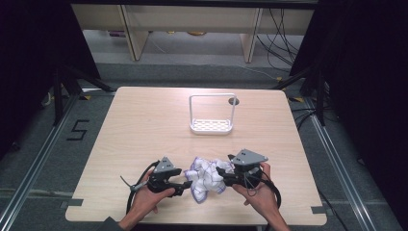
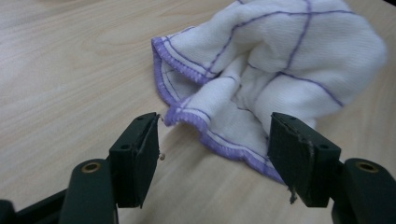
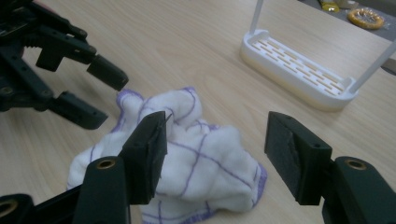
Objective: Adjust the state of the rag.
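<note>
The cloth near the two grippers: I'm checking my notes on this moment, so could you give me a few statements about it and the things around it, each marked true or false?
1. The cloth lies crumpled on the table. True.
2. The left gripper is shut on the cloth's hem. False: its jaws stand open, with the purple hem between them.
3. The right gripper is open over the cloth. True.
4. The cloth hangs on the white rack. False: the rack stands bare, farther back on the table, apart from the cloth.
5. The cloth is white with purple lines. True.
</note>
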`<state>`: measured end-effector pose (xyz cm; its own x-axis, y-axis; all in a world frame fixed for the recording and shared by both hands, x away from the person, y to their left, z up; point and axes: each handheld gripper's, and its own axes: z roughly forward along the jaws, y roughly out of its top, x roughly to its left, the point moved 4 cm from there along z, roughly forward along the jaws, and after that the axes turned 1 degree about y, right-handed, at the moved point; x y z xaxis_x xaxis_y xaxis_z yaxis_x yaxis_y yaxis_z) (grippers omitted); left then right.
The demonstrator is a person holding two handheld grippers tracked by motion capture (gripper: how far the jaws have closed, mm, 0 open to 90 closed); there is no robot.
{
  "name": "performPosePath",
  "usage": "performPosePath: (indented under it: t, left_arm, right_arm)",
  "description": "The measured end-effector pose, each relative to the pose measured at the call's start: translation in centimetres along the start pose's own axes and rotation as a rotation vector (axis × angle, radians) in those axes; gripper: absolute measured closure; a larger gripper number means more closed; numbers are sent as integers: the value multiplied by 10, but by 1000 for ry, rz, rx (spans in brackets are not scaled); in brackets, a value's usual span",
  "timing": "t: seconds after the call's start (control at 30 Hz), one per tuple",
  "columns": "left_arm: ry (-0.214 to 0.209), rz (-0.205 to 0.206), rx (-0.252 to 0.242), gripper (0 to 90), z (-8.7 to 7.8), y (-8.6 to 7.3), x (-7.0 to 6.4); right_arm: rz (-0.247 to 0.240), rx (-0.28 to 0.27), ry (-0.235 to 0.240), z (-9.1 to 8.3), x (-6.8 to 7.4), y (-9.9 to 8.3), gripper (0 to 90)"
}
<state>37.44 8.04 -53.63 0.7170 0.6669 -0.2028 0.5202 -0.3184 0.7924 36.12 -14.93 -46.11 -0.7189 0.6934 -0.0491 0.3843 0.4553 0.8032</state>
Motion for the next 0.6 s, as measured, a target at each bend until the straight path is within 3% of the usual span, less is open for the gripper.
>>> performPosePath:
  t: [0.03,0.1,0.13,0.23,0.27,0.4,0.43,0.5,0.53,0.6]
  left_arm:
    - [3,-10,-4,363,4,1,0]
    - [17,24,20,465,11,2,1]
    - [27,45,33,524,13,2,1]
    - [30,102,13,779,15,5,-1]
    - [36,128,25,823,14,6,-1]
    - [52,184,16,844,2,11,2]
    - [43,148,-24,845,-1,13,1]
    - [39,155,-33,845,-13,17,4]
    - [43,173,-30,844,-20,18,6]
    - [51,187,-25,844,-32,20,11]
  right_arm:
    - [-11,-1,-9,-2,-2,-2,390]
    - [8,24,-2,-2,-3,-8,380]
    - [-14,13,-11,-1,-5,-10,379]
    - [2,39,-10,0,-9,-15,373]
    - [18,46,-9,0,-9,-16,372]
    - [7,36,-11,-2,-14,-17,364]
    - [6,39,-15,-2,-15,-18,363]
    - [46,58,-1,-4,-13,-19,363]
    - [7,50,6,-3,-14,-20,364]
    - [17,58,22,-2,-11,-21,365]
